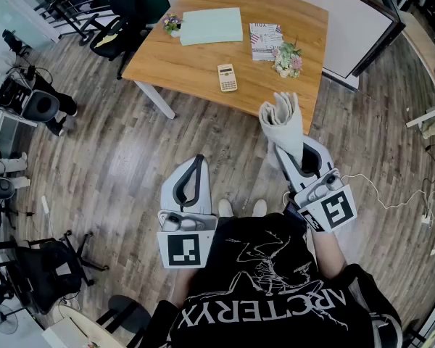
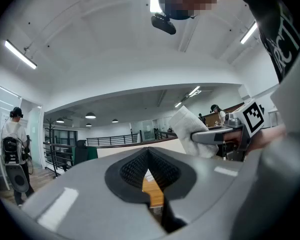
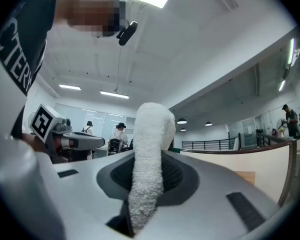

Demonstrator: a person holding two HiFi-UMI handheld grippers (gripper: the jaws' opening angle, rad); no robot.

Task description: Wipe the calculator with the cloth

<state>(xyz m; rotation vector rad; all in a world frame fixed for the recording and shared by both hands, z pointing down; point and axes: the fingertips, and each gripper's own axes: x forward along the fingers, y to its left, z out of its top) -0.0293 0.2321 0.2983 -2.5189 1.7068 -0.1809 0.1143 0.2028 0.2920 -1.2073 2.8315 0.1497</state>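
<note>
A cream calculator (image 1: 227, 77) lies flat on the wooden table (image 1: 196, 67), near its front edge. My right gripper (image 1: 286, 147) is shut on a white cloth (image 1: 281, 118), which stands up folded out of its jaws and fills the middle of the right gripper view (image 3: 149, 134). It hangs over the floor, just short of the table's right corner. My left gripper (image 1: 200, 159) is shut with nothing in it, lower and to the left, also over the floor. In the left gripper view its pads (image 2: 135, 166) meet, and the cloth (image 2: 189, 129) shows to the right.
On the table lie a pale green folder (image 1: 212, 26), a printed booklet (image 1: 265, 36), a flower bunch (image 1: 288, 59) and a small plant (image 1: 172, 24). A white board (image 1: 362, 27) leans beyond the table's right side. Office chairs (image 1: 112, 31) stand at left. A cable (image 1: 391, 201) runs across the floor at right.
</note>
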